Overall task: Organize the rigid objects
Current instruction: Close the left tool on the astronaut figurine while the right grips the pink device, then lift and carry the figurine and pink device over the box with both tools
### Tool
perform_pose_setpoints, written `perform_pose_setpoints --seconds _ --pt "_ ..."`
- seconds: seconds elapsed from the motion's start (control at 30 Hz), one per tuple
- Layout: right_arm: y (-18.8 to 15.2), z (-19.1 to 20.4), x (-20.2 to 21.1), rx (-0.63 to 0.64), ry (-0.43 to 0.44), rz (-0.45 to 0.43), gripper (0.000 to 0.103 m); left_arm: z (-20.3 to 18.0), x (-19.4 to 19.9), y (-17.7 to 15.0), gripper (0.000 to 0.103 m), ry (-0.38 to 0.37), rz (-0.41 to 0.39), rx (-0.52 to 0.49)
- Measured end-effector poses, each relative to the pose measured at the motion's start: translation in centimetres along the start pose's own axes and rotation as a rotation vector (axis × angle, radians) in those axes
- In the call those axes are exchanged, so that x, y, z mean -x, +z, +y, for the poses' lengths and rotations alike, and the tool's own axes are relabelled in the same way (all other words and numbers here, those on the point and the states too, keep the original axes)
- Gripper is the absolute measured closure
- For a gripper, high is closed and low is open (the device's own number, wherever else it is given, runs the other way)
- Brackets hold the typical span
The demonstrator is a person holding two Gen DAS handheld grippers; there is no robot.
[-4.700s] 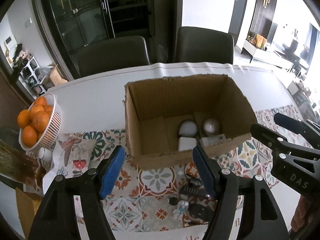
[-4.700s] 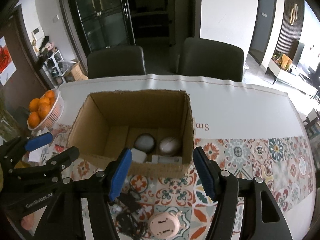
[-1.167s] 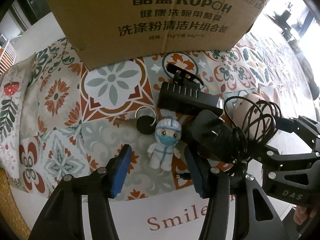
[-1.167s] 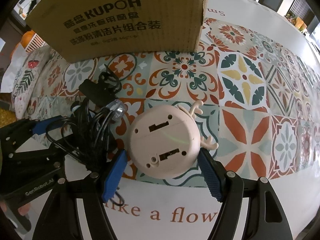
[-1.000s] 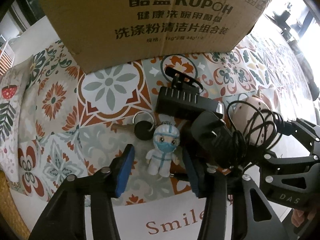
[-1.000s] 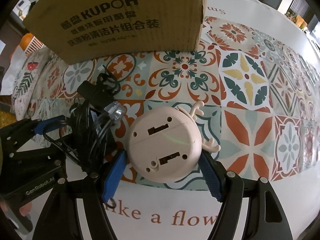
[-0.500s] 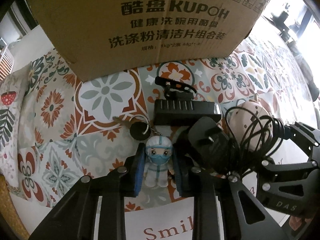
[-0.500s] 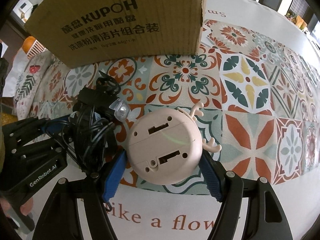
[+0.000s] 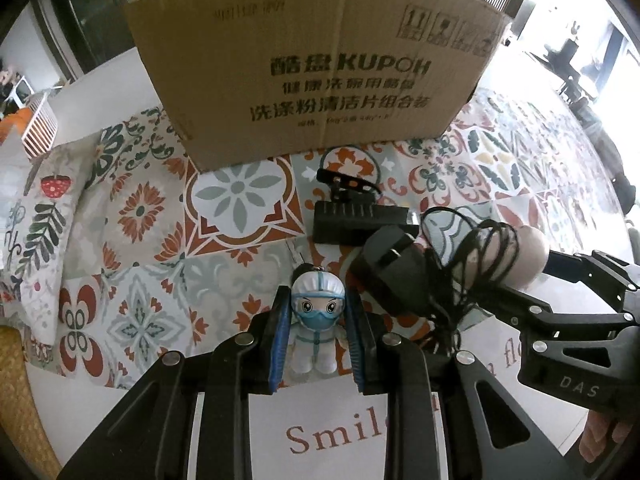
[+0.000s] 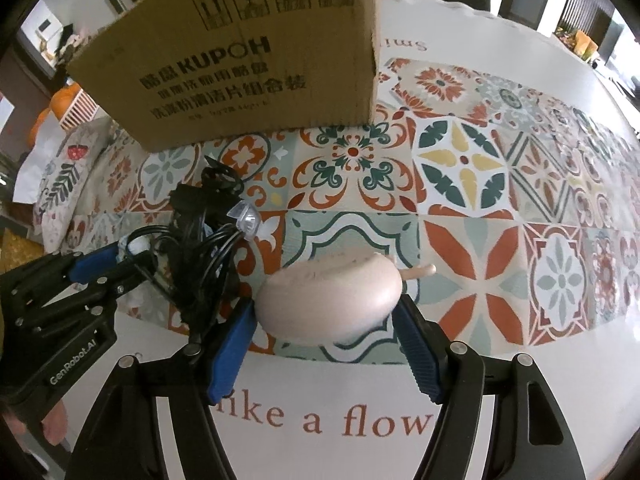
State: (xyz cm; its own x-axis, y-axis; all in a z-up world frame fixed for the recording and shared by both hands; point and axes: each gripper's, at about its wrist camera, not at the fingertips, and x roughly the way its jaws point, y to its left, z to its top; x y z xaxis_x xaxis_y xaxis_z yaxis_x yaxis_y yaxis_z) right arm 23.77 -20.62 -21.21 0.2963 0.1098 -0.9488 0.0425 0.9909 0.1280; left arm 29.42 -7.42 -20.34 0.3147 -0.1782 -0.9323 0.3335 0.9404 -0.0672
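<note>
My left gripper (image 9: 318, 334) is shut on a small white figurine with a blue mask (image 9: 316, 320), low over the patterned tablecloth. My right gripper (image 10: 326, 312) has its blue pads (image 10: 234, 340) against both sides of a round pink device with antlers (image 10: 330, 294), seen edge-on just above the cloth. The brown cardboard box (image 9: 312, 68) stands behind both grippers; it also shows in the right wrist view (image 10: 240, 68). The right gripper appears at the right of the left wrist view (image 9: 560, 300). The left gripper shows at the left of the right wrist view (image 10: 104, 262).
A black charger with coiled cable (image 9: 412, 276) and a black ribbed block with a clip (image 9: 356, 220) lie between the grippers; the cable also shows in the right wrist view (image 10: 204, 256). A white basket of oranges (image 9: 38, 126) stands far left. The table's front edge is near.
My left gripper closed on the figurine and raised it upright. My right gripper closed on the pink device and tilted it up, so it shows edge-on.
</note>
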Motion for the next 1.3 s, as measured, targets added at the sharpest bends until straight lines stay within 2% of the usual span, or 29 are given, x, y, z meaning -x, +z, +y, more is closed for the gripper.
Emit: perform_pose_setpoints --seconds 0.1,0.17,0.2,0.4,0.43,0.47,0.67,0.83,1.3 --pt "-0.1 -0.1 0.9 0.001 -0.007 -0.015 0.037 -0.3 0.9 -0.5 0.077 -0.002 -0.016 0.003" --pt "-0.4 -0.1 1.7 0.001 -0.003 -0.033 0.06 0.1 1.9 -1.9 0.077 -0.013 -0.026 0.008" --pt "-0.4 -0.2 2.0 0.005 0.002 -0.041 0.067 0.1 2.0 -1.9 0.077 -0.016 -0.028 0.01" --pt "-0.1 -0.3 0.3 -0.022 0.048 -0.004 0.07 0.3 2.3 -2.9 0.077 -0.006 -0.022 0.015" --pt "-0.2 -0.3 0.2 -0.026 0.056 -0.008 0.068 0.3 2.4 -3.0 0.077 -0.008 -0.022 0.017" --pt "-0.3 -0.2 0.2 -0.026 0.051 -0.015 0.06 0.3 2.3 -2.9 0.077 -0.01 -0.023 0.023" --pt "0.4 -0.2 -0.2 -0.022 0.033 -0.024 0.033 1.0 2.1 -2.7 0.077 0.003 -0.02 0.06" --pt "1.7 -0.1 -0.9 -0.002 0.0 -0.031 0.027 1.6 1.7 -2.2 0.077 0.007 -0.018 0.09" --pt "5.0 -0.5 -3.5 0.063 -0.055 -0.003 0.024 2.2 -0.2 -1.2 0.077 0.031 0.018 0.102"
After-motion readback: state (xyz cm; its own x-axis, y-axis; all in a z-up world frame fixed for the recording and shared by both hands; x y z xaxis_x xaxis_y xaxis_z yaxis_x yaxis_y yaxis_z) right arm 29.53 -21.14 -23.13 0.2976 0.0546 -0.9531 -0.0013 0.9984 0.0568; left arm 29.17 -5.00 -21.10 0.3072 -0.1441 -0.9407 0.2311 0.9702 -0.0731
